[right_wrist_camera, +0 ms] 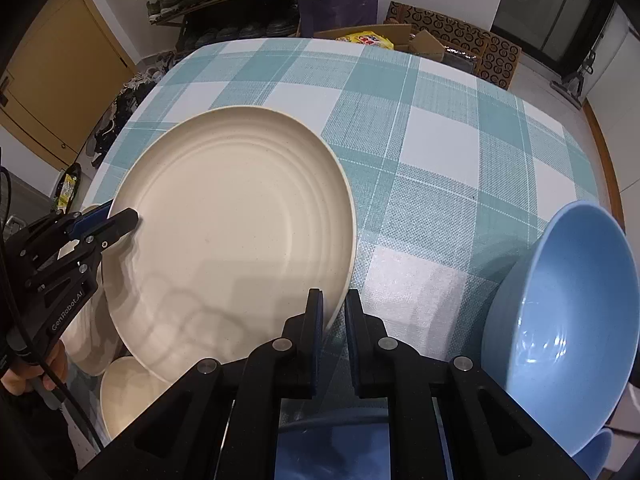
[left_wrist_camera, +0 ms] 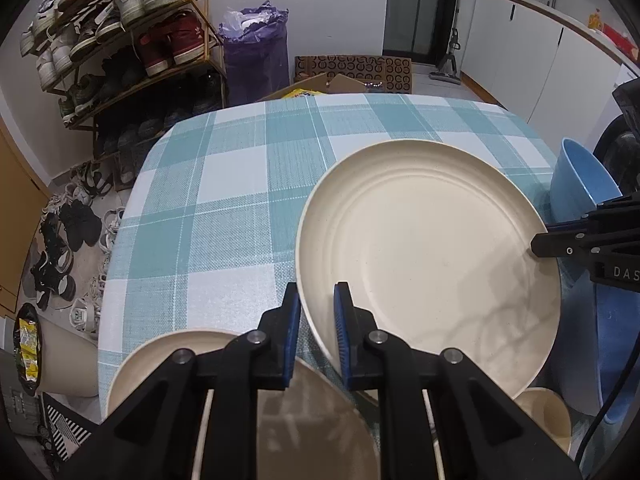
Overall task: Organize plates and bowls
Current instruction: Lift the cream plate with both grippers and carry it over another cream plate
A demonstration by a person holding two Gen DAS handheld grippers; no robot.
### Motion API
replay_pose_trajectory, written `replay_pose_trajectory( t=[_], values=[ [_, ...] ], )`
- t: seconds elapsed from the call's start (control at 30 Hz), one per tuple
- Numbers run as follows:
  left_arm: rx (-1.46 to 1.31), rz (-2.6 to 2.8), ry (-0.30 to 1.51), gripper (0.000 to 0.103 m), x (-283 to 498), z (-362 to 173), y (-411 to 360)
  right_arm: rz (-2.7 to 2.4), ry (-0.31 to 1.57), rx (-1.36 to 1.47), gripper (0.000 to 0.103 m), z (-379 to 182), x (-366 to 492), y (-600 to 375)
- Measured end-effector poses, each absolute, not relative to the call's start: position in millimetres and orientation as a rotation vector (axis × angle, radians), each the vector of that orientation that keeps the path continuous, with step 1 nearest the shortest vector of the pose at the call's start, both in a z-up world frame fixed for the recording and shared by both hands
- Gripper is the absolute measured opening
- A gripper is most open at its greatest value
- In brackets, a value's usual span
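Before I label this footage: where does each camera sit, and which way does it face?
Left wrist: on the left tool, facing across the checked table; its fingers straddle the plate rim; right tool's tip enters at right.
Right wrist: on the right tool, facing the same way, at the plate's opposite rim; left tool and a hand show at left.
Shared: plate, blue bowl, table.
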State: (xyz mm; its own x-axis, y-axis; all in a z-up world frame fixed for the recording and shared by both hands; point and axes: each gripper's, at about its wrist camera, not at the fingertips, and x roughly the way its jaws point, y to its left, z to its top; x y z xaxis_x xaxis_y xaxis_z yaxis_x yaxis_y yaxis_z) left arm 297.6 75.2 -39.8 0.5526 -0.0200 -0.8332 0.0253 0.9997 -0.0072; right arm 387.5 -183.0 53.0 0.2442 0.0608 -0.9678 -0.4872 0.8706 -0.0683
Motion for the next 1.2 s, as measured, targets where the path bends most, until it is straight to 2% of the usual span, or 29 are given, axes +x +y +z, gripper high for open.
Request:
replay_pose_trajectory(
  t=[0.87, 1.2],
  values=[
    [0.006, 0.009, 0.850, 0.014, 231.6, 24.9, 75.5, 0.454, 1.146, -0.385, 0.011, 120.5, 321.8, -180.0],
    [0.011, 0.014, 0.827, 0.014, 202.6, 32.4, 72.0, 0.477, 1.129, -0.383, 0.011, 126.3, 296.6, -186.2]
  ],
)
